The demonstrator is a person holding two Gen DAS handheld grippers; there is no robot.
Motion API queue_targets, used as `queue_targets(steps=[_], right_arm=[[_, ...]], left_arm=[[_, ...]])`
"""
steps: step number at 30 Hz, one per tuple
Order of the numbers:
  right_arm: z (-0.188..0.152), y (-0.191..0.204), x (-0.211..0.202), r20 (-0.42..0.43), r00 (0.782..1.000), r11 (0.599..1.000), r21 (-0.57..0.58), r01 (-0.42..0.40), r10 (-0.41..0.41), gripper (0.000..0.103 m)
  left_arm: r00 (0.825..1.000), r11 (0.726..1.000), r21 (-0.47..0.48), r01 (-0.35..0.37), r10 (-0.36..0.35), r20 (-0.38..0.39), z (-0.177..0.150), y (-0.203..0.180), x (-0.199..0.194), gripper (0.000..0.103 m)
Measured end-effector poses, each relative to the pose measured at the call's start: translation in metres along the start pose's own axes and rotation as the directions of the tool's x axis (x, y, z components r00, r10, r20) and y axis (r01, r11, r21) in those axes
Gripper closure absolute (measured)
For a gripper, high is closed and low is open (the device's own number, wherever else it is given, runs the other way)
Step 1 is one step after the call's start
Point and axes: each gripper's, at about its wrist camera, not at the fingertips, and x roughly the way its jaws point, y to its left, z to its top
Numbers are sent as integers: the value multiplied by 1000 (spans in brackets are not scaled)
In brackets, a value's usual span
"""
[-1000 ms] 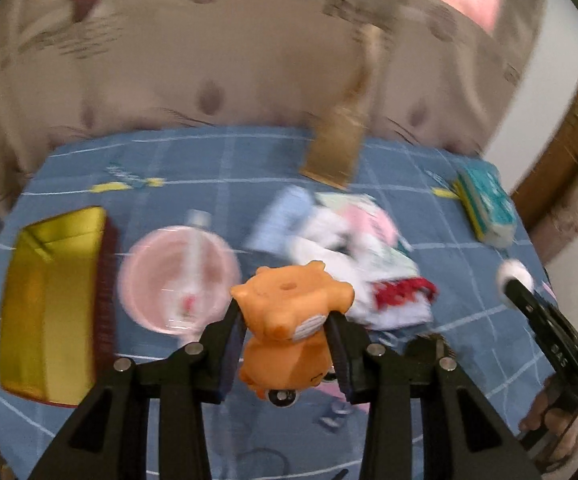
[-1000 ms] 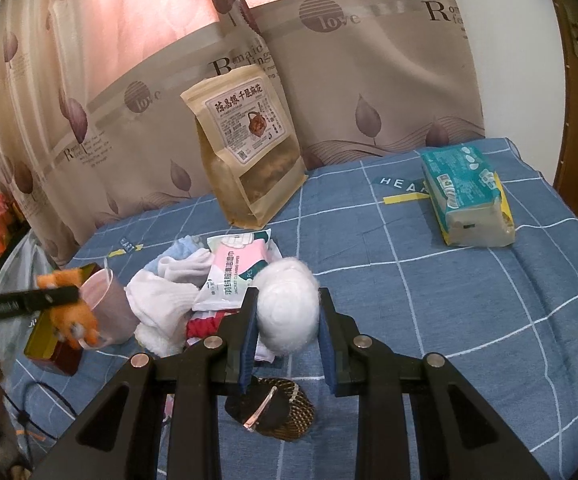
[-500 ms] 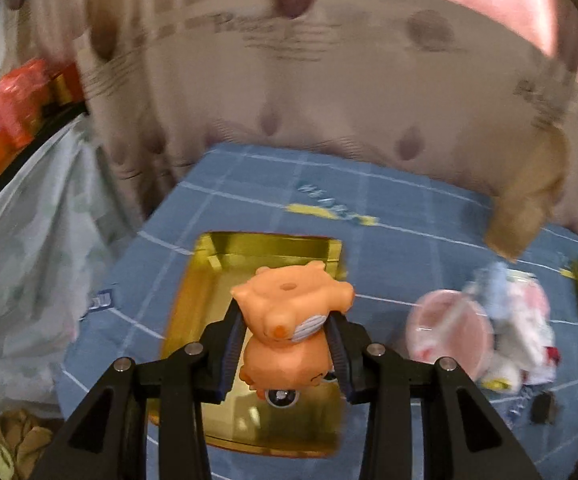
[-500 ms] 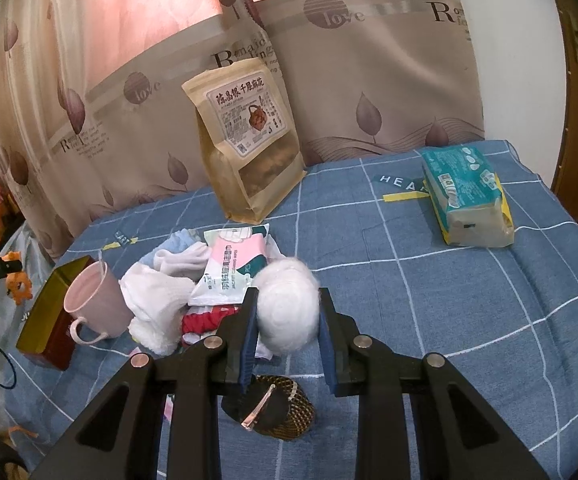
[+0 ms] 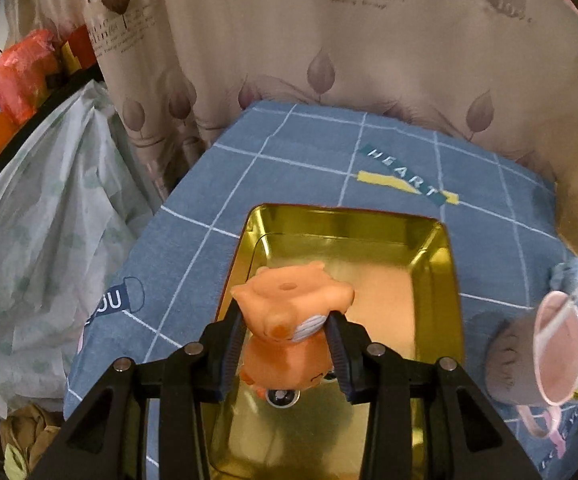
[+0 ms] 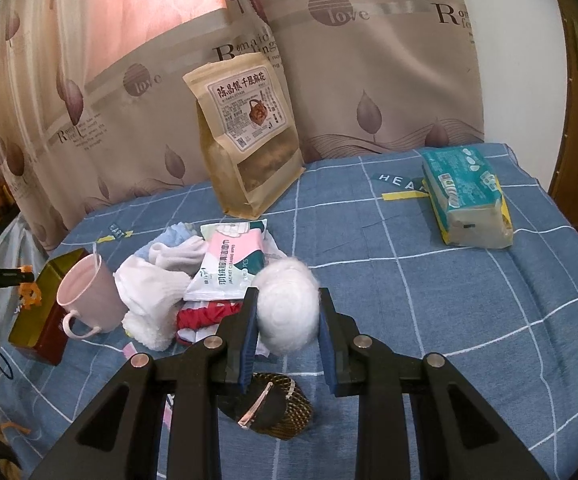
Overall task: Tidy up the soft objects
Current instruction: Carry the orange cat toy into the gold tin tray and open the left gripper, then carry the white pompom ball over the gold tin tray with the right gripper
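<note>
- The left gripper (image 5: 287,344) has its fingers (image 5: 231,344) closed against both sides of an orange squishy toy (image 5: 289,320); the toy's upper part sticks out past the fingertips, its lower part sits between the pads.
- Directly beyond and under those fingers lies an open gold tin (image 5: 441,264) on the blue checked bedsheet (image 5: 309,148); whether the toy touches the tin floor cannot be told.
- To the right of the left fingers stands a pink mug (image 5: 557,344), just beside the tin.
- The right gripper (image 6: 287,320) is clamped on a white fluffy ball (image 6: 287,312), pinched at its sides between the two fingers (image 6: 249,328) and bulging past the tips.
- Just beyond and left of the right fingers lies a heap of white socks (image 6: 157,280) with a wipes packet (image 6: 233,264) on top and a red cloth (image 6: 205,316) below.
- Beneath the right fingers sits a dark woven hair clip (image 6: 273,408).
- Far ahead stands a kraft snack pouch (image 6: 249,132); a tissue pack (image 6: 465,196) lies well to the right.
</note>
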Motion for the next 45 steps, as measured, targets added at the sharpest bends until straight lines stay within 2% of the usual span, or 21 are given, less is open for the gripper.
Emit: queue_targets(steps=[9,16,19,27,34,42,45], right_arm=[[-1,0,3,-8,1000,1000,-7,12,-12,78],[-2,0,5,-15,1000,1000,-9,17,-17,78],[-2,0,5,-16,1000,1000,-10,17,-17,78],[-3,0,5,-17,1000,1000,-12,16,-16,78],[-4,4,6,-19,1000,999,-29,16,-17,78],[-5,13,7,-17,1000,998,-56,1,-2,78],[-4,19,7,-16,1000,997,-73,2,-3,78]], left_arm=[[999,1000,-4,-17,17,-46,0,2,28,62],[998,999,-3,-37,37,-48,0,2,31,58],[998,999,-1,-41,41,-46,1,2,29,53],[1000,999,-17,-29,29,3,9,6,11,51],[998,1000,-22,-4,5,56,-3,5,-21,51],[986,999,2,-48,47,161,-37,1,-68,48],[974,995,7,-95,92,205,-53,2,-78,48]])
